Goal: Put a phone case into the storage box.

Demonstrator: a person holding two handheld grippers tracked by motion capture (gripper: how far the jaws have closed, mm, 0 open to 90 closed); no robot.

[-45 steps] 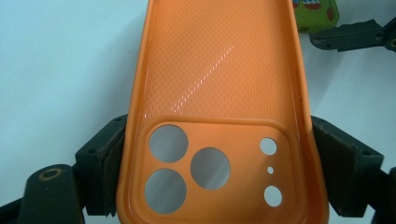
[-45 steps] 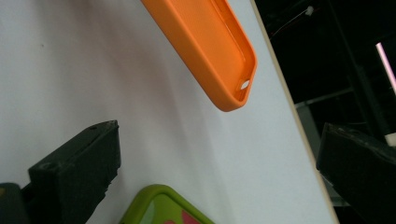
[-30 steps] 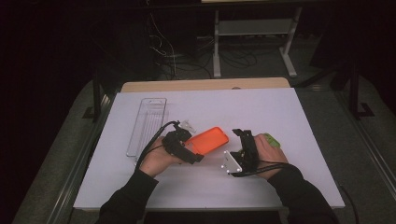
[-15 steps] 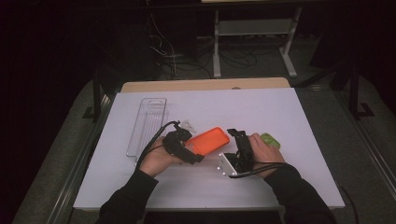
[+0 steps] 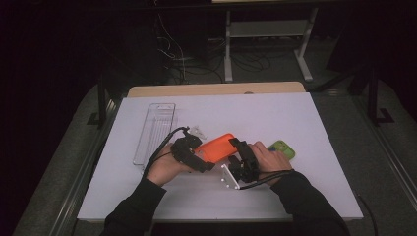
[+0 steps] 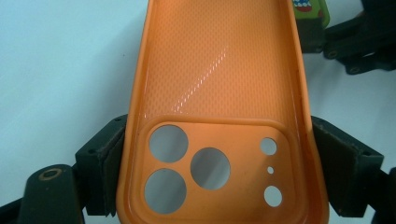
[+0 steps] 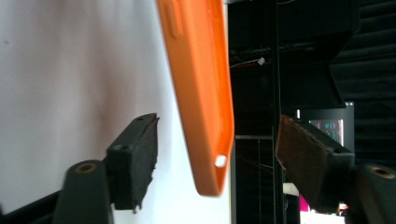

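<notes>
Orange phone case [image 6: 219,116] — glossy, dimpled inside, round lens holes — clamped at its sides by left gripper [image 6: 219,172]; right gripper [image 7: 217,154] jaws closing around its end, not yet touching.

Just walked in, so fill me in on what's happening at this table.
A person works an orange phone case with two handheld grippers. The left gripper is shut on the case's camera end, holding it above the white table. The right gripper has just been closing; the case's other end sits between its fingers, not yet pressed. A green case lies nearby.
</notes>
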